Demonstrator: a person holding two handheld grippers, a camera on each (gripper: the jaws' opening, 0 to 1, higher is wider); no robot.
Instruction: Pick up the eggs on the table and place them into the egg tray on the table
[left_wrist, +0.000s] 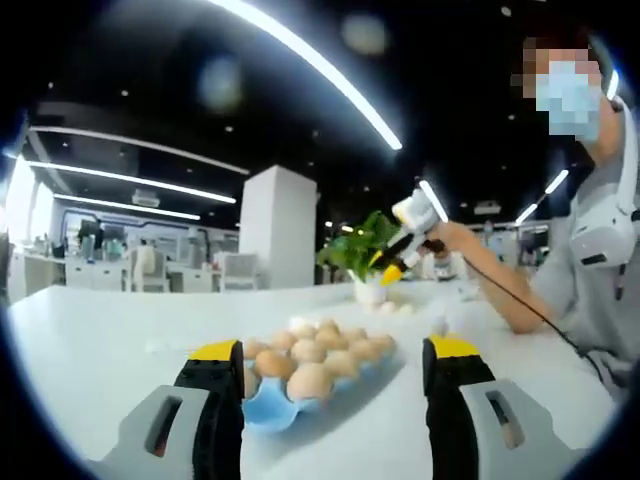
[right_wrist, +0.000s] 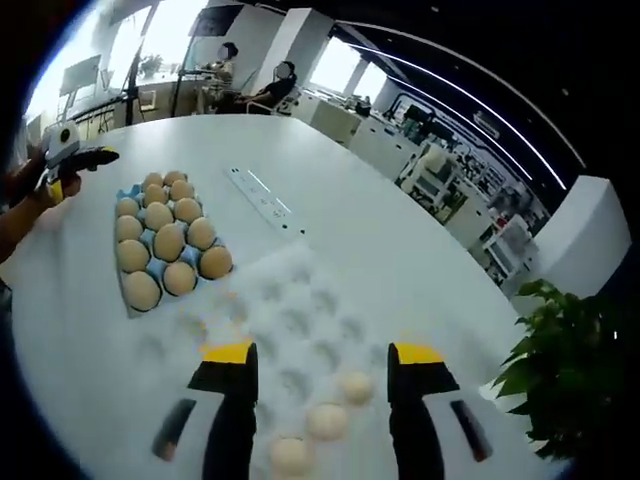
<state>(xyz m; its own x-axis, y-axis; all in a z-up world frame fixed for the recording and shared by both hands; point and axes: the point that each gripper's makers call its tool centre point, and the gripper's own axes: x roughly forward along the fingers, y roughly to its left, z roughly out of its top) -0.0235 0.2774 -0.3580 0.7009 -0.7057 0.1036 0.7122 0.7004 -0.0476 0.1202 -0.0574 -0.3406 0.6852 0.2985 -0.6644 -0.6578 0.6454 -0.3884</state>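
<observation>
While both tongs gape wide, loose eggs (right_wrist: 327, 420) lie beside a potted plant (right_wrist: 560, 370).

Left tool (left_wrist: 332, 375): jaws parted, nothing between them. Right tool (right_wrist: 316, 372): jaws parted, held raised in a hand (left_wrist: 452, 236).
</observation>
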